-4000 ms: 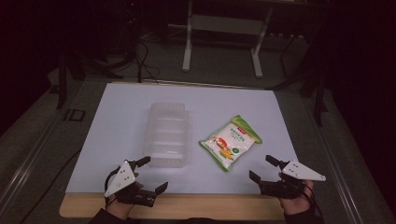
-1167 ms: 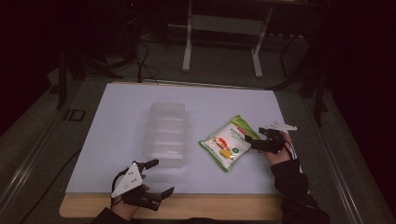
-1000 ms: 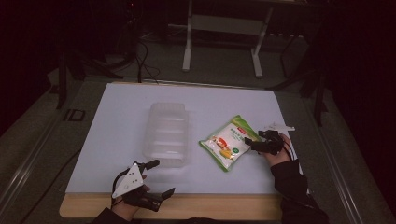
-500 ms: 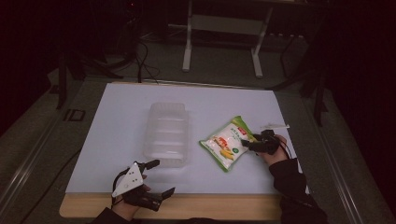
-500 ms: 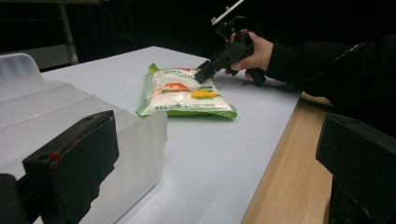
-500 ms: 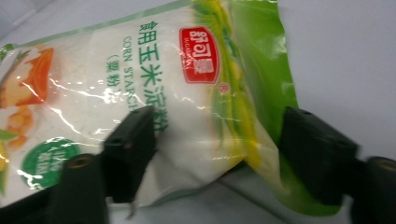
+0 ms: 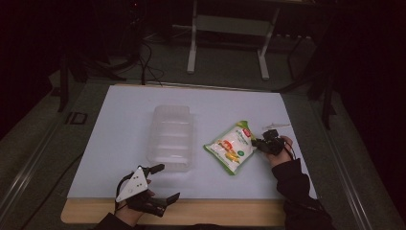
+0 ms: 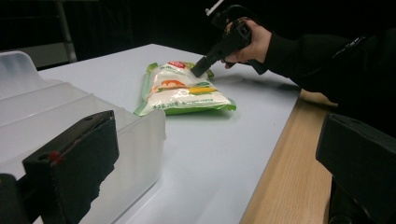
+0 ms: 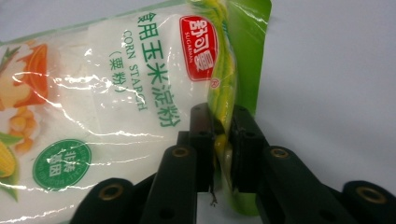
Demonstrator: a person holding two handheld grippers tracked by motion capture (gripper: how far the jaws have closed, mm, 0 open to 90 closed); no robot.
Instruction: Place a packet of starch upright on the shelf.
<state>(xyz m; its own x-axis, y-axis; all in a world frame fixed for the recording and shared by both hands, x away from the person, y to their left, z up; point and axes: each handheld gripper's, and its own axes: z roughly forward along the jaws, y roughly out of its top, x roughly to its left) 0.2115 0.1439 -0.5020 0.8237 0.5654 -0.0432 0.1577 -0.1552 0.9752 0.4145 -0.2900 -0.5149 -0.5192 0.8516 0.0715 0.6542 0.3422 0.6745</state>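
Observation:
A green and white corn starch bag (image 7: pixel 231 146) lies flat on the white sheet, right of centre. My right gripper (image 7: pixel 258 142) is shut on the bag's green side edge (image 9: pixel 223 116), and in the right gripper view both jaws pinch the folded seam. From the left gripper view the bag (image 8: pixel 182 91) lies ahead with the right gripper (image 8: pixel 201 67) pressing on its far end. A clear plastic container (image 7: pixel 171 136) sits left of the bag. My left gripper (image 7: pixel 160 182) stands open at the table's front edge, one jaw close to the container's near corner (image 8: pixel 140 135).
A white sheet (image 7: pixel 119 120) covers most of the wooden table (image 7: pixel 230 213), whose bare front edge shows. Beyond the table stand a metal frame (image 7: pixel 227 28) and cables on the dark floor. A small white scrap (image 7: pixel 276 126) lies near the right hand.
The right gripper moved from the front edge up to the bag, then slid left along its edge and shut on it. The left gripper has barely moved.

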